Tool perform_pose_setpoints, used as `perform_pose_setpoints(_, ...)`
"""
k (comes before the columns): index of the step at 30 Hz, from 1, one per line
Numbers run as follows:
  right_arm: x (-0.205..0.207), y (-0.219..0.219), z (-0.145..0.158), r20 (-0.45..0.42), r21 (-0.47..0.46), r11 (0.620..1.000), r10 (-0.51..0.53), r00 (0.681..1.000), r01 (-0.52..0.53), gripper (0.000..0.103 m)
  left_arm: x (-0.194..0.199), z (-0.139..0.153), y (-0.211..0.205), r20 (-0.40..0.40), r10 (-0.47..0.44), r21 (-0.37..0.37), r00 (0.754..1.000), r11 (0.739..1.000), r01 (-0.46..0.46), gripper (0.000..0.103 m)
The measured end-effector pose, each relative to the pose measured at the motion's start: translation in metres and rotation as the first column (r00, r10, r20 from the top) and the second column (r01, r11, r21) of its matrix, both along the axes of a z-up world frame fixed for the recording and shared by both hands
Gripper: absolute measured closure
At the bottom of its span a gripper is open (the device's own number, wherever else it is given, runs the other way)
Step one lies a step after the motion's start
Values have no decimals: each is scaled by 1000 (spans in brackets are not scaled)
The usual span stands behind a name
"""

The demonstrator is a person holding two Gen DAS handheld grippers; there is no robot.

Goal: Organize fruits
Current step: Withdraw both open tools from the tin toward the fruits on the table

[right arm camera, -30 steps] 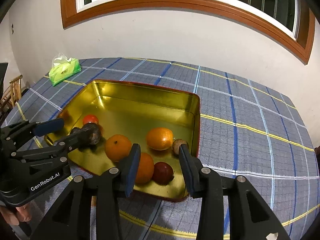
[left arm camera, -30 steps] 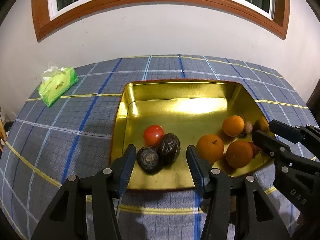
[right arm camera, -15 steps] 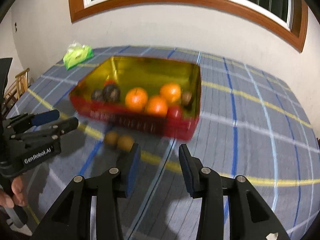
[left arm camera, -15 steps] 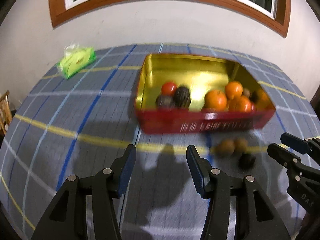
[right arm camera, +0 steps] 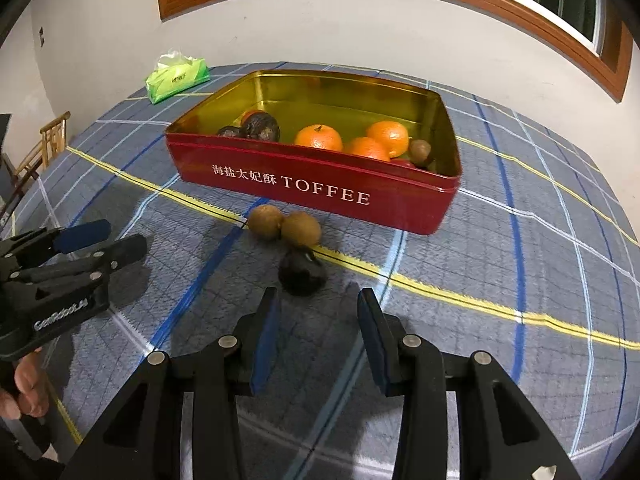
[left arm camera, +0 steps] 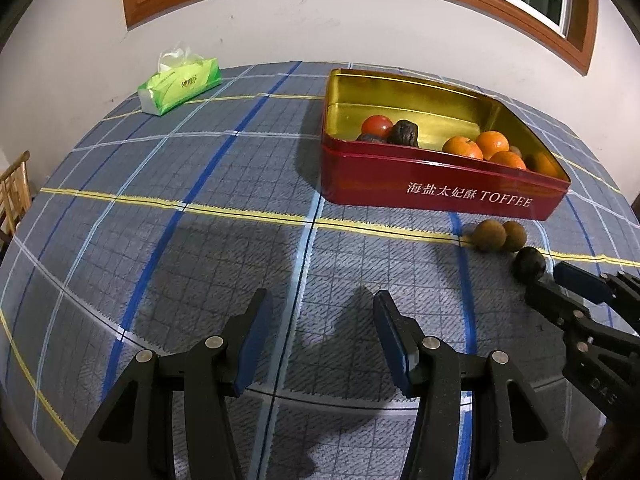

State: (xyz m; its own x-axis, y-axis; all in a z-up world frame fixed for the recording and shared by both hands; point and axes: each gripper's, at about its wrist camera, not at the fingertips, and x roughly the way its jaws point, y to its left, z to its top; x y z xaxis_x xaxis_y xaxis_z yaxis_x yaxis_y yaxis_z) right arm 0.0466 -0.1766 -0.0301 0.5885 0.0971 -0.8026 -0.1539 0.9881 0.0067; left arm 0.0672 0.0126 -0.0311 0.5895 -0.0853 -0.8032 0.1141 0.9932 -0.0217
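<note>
Your right gripper [right arm camera: 316, 316] hangs with jaws apart and empty, the dark fruit [right arm camera: 302, 272] just beyond its tips at twelve o'clock. Two brown fruits [right arm camera: 284, 226] touch each other behind it, in front of the red tin [right arm camera: 320, 188]. The dark one looks small, light and probably soft-skinned; pinch gently across its widest middle. Your left gripper [left arm camera: 320, 340] is apart too, holding nothing.
</note>
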Motion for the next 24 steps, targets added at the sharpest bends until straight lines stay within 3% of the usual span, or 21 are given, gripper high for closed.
perform_pose_setpoints(6, 8, 2, -3, 10, 4, 1000, 4, 1000, -5, 67, 4, -2, -4, -6, -7, -1, 1000, 1000, 7, 50)
perform_pose_setpoints(10, 6, 5, -3, 19, 2, 1000, 18, 1000, -18, 79, 6, -2, -9, -6, -13, -4, 1000, 1000, 13, 50)
perform_pose_setpoints(24, 2, -31, -3, 21, -13, 999, -46, 999, 47, 80, 4, 0, -41, -1, -69, -9, 998, 998, 69, 50)
